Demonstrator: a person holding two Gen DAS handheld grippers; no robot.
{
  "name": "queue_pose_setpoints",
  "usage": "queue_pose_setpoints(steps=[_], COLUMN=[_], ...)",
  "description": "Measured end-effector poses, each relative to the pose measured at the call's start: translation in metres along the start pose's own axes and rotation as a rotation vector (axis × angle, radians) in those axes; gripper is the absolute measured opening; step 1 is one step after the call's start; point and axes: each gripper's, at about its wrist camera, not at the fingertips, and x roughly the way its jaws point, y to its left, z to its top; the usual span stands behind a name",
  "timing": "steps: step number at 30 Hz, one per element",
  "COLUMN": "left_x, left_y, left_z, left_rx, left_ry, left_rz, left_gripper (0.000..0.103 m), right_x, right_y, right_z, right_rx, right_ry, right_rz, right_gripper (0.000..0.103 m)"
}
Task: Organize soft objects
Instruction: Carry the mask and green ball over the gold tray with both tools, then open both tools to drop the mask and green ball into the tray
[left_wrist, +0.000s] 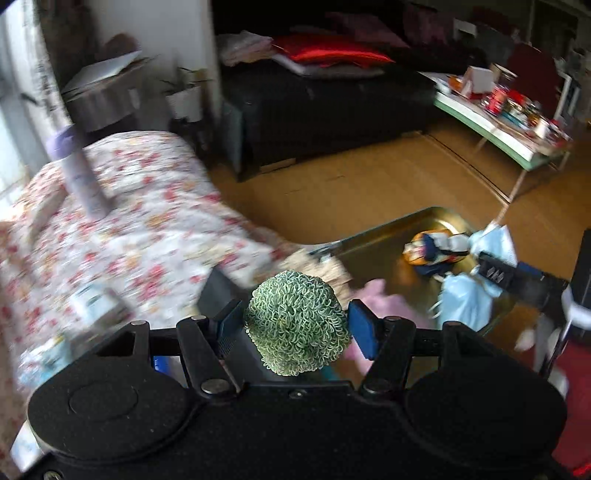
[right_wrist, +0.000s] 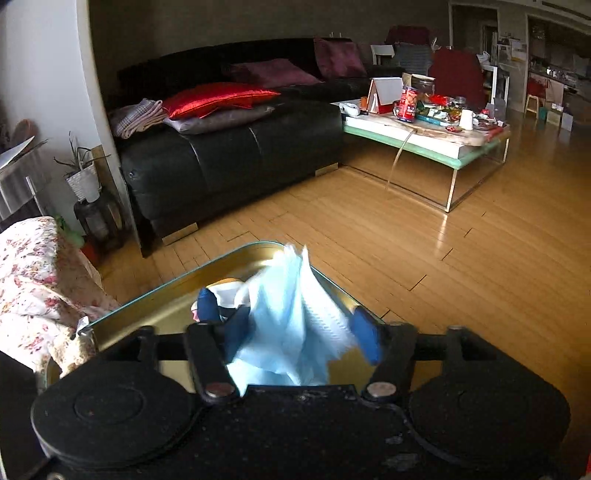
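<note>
Two claws, one green scrubber held, one blue cloth loose

Two claws work over a shallow gold metal tray (right_wrist: 177, 310) that sits at the edge of a surface draped in a white cloth with red flowers (left_wrist: 147, 221). The left claw (left_wrist: 295, 325) is clamped on a round green looped-yarn scrubber (left_wrist: 297, 321), its blue pads pressing the ball from either side, above the tray's near edge. A pink soft cloth (left_wrist: 380, 299) lies just beyond it, blurred.

The right claw (right_wrist: 295, 332) stands partly apart, with a crumpled pale blue paper cloth (right_wrist: 291, 314) between its fingers; the cloth is blurred and whether the pads still touch it I cannot tell. It hangs over the tray. In the left wrist view that same claw (left_wrist: 491, 273) reaches in from the right with the blue cloth at its tip.

Inside the tray lies a small soft bundle in orange, navy and white (left_wrist: 432, 251), just beside the blue cloth.
</note>
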Motion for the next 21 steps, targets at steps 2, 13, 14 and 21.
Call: queue_pose_setpoints(steps=[2, 13, 14, 21], left_x=[0.013, 0.094, 0.098, 0.108], left_y=[-0.014, -0.06, -0.062, -0.059], left_z=[0.01, 0.045, 0.046, 0.046], left_rx=[0.007, -0.022, -0.023, -0.051], left_ry=[0.015, 0.147, 0.153, 0.181], left_rz=[-0.024, -0.076, -0.078, -0.082], left_gripper=[0.058, 0.061, 0.064, 0.069], right_x=[-0.004, 0.001, 0.002, 0.008], right_y=[-0.002, -0.013, -0.015, -0.017], right_z=[-0.002, -0.001, -0.001, 0.0], right_rx=[0.005, 0.089, 0.104, 0.145], right_ry=[-0.01, -0.004, -0.001, 0.012], right_rz=[0.011, 0.045, 0.049, 0.069], right_gripper=[0.08, 0.093, 0.093, 0.093])
